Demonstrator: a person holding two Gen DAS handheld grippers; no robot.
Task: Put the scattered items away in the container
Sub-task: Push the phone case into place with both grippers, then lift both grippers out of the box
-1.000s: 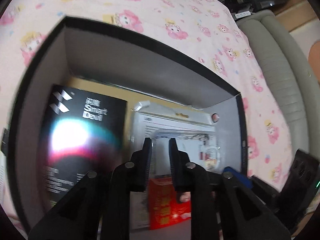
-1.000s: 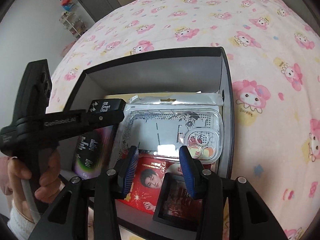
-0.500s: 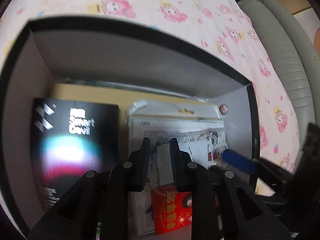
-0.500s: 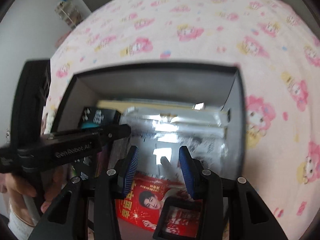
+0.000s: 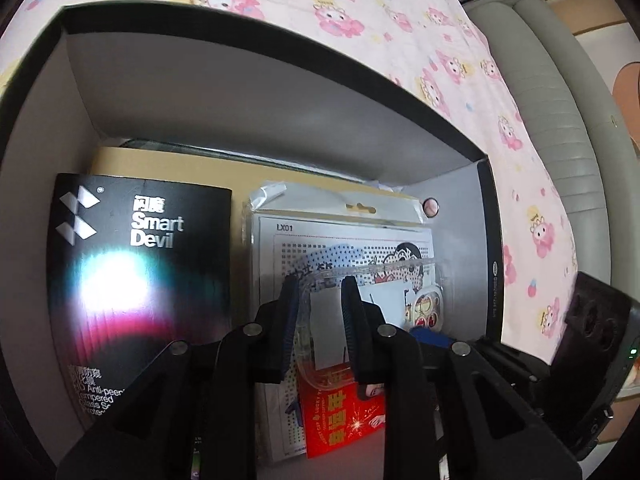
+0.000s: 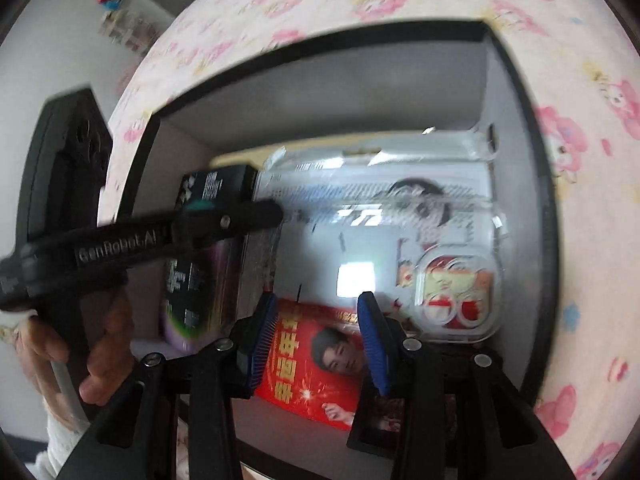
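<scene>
Lying below left gripper (image 5: pixel 320 312): phone case (image 5: pixel 360 276)

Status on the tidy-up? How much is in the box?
Done: Smart Devil pack, phone-case pack and red packet lie in the box. In hand: left gripper, jaws opening, the phone-case pack's edge between them; a black-framed card sits under the right gripper, grip unclear. Left: that card; nothing loose shows on the bedspread.

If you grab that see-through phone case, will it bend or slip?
The clear phone case looks thin and bendy, so it would probably flex. Its glossy plastic may slip. It lies on a shiny packet in the box, so it could slide.
</scene>
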